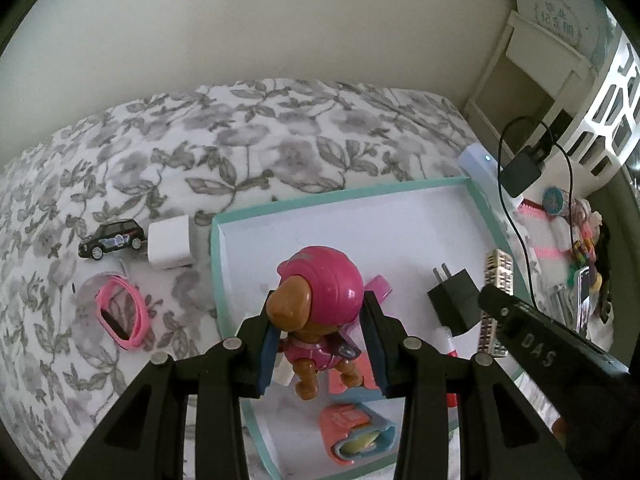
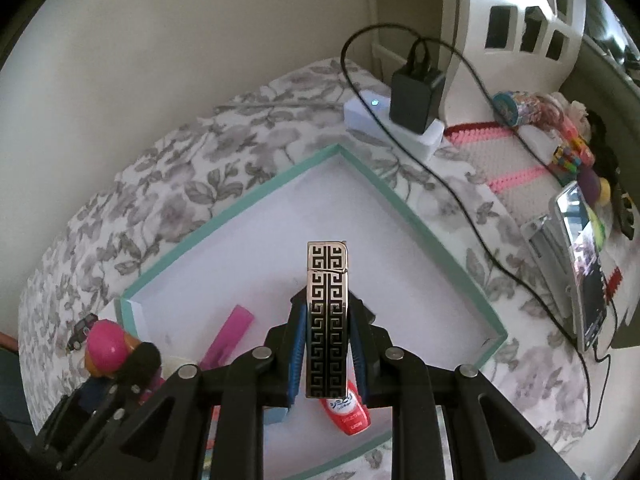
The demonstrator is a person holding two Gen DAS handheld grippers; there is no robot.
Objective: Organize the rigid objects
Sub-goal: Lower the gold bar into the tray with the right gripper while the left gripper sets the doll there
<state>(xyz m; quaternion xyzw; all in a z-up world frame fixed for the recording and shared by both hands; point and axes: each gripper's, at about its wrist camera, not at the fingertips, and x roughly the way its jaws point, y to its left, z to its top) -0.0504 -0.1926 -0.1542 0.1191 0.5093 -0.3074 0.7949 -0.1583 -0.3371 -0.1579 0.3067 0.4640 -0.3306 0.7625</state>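
— Over on the far left of the floral cloth (image 1: 248, 136) we have the black toy car (image 1: 111, 238), a white cube charger (image 1: 170, 247) touching its nose end, and a pink wristband (image 1: 122, 311) nearer us, all outside the teal-rimmed tray (image 1: 214, 264).

— And our left gripper (image 1: 320, 340)?

— Clamped tight on the pink-helmeted pup figure (image 1: 316, 300), held above the tray's left half. The far part of the tray floor is bare white, so we have room there. What lies under the figure is partly hidden: a pink strip, a coral and blue piece, cut off by our own fingers.

— Moving right?

— A black plug adapter (image 1: 456, 300) lies in the tray, near its right wall. Our right gripper (image 2: 326, 344) is closed around the patterned lighter (image 2: 327, 320), upright between the pads, over the tray. A red tube (image 2: 352, 412) shows below it, mostly covered. Beyond the right rim, a white power strip (image 2: 376, 120), a trailing cable and a phone (image 2: 584, 264) crowd the edge.
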